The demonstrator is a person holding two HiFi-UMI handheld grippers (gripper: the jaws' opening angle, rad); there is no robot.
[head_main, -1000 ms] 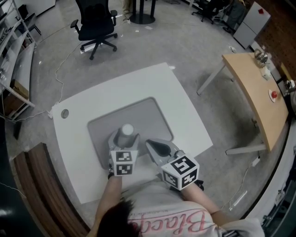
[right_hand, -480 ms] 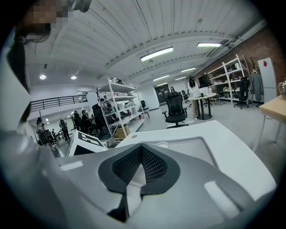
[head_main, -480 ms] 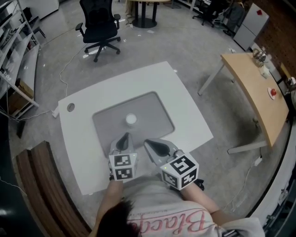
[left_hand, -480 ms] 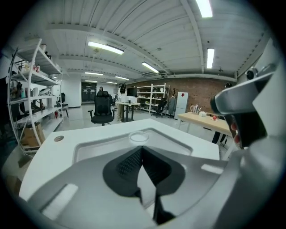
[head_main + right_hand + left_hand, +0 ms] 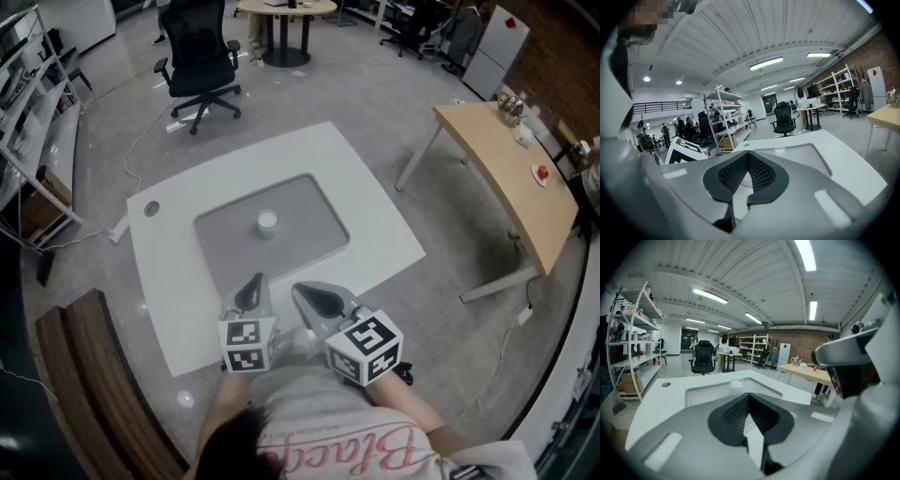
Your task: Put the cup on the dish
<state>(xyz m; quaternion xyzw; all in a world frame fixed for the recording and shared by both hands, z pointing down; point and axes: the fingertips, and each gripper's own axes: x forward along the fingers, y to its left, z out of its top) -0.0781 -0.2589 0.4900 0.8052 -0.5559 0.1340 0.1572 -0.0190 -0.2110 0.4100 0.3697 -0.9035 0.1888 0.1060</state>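
Observation:
A small white cup [image 5: 267,222] stands on the grey mat [image 5: 300,244] in the middle of the white table [image 5: 375,216]; I cannot make out a dish under it. It shows far off in the left gripper view [image 5: 737,382] and the right gripper view [image 5: 779,150]. My left gripper [image 5: 254,280] is near the table's front edge, well short of the cup, shut and empty [image 5: 749,395]. Beside it, my right gripper [image 5: 302,291] is also shut with nothing in it [image 5: 748,154].
A black office chair [image 5: 199,56] and a round table [image 5: 281,9] stand beyond the white table. A wooden desk [image 5: 506,169] is at the right, shelving [image 5: 28,112] at the left, a wooden bench [image 5: 84,375] at the near left.
The left gripper let go of the cup, drew back toward the person and shut. The cup stays on the mat. The right gripper has hardly moved.

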